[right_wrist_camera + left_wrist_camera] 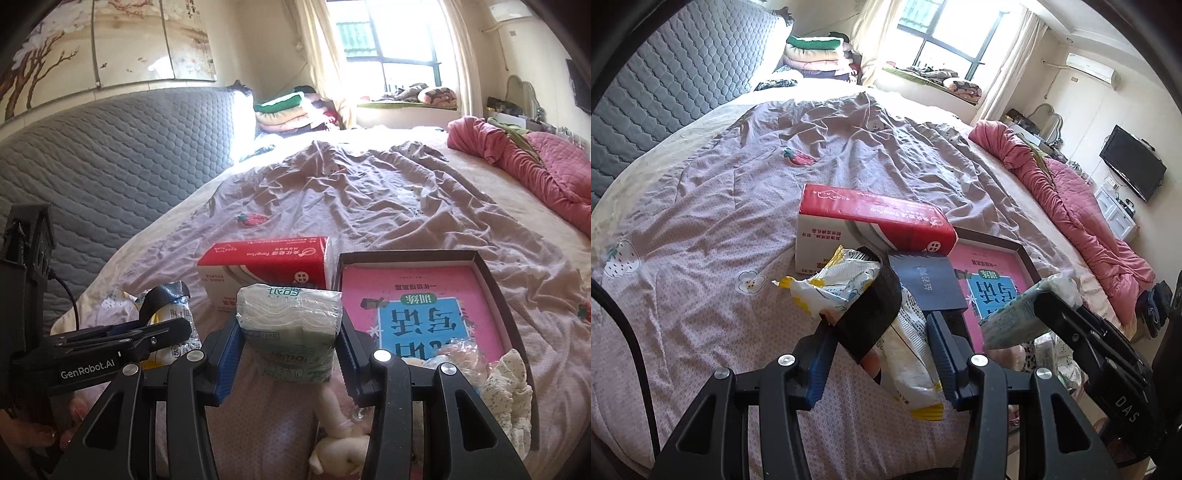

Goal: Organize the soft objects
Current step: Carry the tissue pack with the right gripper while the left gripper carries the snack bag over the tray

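My left gripper (879, 325) is shut on a white and yellow soft packet (905, 332) and holds it above the bed; black tape covers its left finger. My right gripper (288, 328) is shut on a green and white tissue pack (288, 325), which also shows in the left wrist view (1015, 314). A red and white tissue box (266, 269) lies just ahead of both grippers on the bed. To its right lies a dark shallow box (495, 277) holding a pink book (413, 302). The left gripper (147, 332) with its packet is at the right gripper's left.
The bed has a wrinkled mauve sheet (738, 192). A grey quilted headboard (110, 155) stands on the left. A pink quilt (1071, 206) lies bunched along the right side. Folded bedding (288, 110) is stacked by the window. A doll (340, 435) and floral cloth (509, 391) lie below the right gripper.
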A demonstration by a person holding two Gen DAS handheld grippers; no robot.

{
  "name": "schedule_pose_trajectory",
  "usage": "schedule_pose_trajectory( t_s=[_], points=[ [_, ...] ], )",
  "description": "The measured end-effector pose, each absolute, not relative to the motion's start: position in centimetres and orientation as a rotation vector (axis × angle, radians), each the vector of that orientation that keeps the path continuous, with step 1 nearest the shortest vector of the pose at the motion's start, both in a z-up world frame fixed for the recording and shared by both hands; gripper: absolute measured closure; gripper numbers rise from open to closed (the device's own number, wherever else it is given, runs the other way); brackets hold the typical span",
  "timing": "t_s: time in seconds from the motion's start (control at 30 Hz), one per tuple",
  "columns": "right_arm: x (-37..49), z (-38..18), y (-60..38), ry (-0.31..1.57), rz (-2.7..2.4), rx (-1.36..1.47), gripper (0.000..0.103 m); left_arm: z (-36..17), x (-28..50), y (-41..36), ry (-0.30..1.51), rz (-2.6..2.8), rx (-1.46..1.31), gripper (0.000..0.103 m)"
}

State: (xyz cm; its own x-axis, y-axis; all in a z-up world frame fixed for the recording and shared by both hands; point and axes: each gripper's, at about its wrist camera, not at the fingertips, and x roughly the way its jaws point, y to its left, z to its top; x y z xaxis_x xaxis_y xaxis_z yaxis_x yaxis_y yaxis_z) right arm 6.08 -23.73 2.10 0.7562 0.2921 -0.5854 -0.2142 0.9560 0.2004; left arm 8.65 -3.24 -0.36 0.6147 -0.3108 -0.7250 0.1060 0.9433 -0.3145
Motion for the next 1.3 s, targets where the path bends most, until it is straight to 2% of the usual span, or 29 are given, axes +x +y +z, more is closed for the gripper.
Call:
schedule_pose_trajectory(
  t_s=[0.73,1.3],
  points=[
    [2.6,5.6,-34.6,0.542,0.095,0.280,0.055,3.6,6.4,-9.5,0.823,-0.378,-0.173,0.054],
    [1.9,3.7,-38.9,0.550,0.013,0.358,0.055,-0.3,7.3,-16.2,0.922,-0.489,-0.075,0.054]
  ],
)
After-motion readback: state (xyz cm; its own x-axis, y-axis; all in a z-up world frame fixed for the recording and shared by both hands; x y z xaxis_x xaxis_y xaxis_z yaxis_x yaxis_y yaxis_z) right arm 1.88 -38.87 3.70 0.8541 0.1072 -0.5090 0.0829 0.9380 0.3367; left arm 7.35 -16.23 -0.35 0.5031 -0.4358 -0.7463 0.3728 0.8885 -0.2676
